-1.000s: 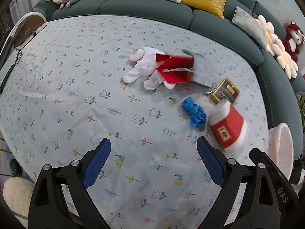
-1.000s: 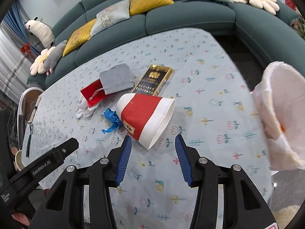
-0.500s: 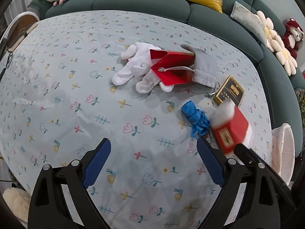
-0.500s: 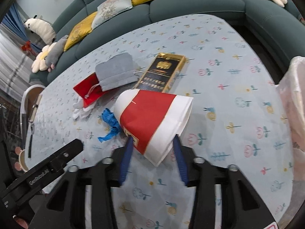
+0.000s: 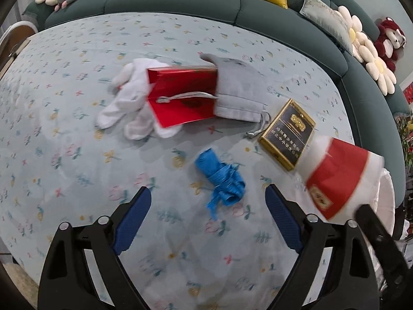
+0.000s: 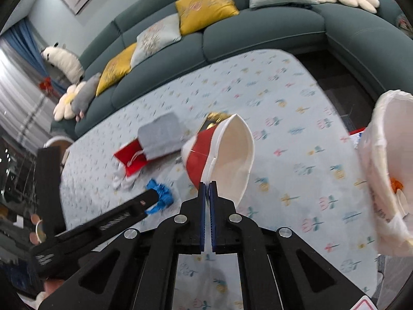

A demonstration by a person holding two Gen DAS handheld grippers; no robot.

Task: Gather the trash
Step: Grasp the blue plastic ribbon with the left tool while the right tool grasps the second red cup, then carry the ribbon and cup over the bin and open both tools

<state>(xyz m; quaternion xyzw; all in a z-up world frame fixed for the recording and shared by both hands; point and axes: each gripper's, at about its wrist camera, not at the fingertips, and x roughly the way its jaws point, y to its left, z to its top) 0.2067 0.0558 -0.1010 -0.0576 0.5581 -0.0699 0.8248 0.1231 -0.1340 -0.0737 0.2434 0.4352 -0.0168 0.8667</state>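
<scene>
My right gripper (image 6: 207, 184) is shut on the rim of a red and white paper cup (image 6: 219, 149) and holds it above the table; the cup also shows blurred at the right of the left wrist view (image 5: 340, 175). My left gripper (image 5: 207, 201) is open and empty, with a crumpled blue wrapper (image 5: 222, 178) lying between its fingertips on the floral tablecloth (image 5: 77, 155). The wrapper also shows in the right wrist view (image 6: 160, 193). A white bag-lined bin (image 6: 387, 170) stands at the table's right edge.
On the table lie a black and gold box (image 5: 287, 134), a grey drawstring pouch (image 5: 240, 93), a red envelope (image 5: 183, 100) and a white glove (image 5: 126, 106). A dark green sofa (image 6: 258, 33) with cushions curves behind the table.
My right gripper closed on the cup's rim and lifted it off the table. My left gripper moved forward toward the blue wrapper, still open.
</scene>
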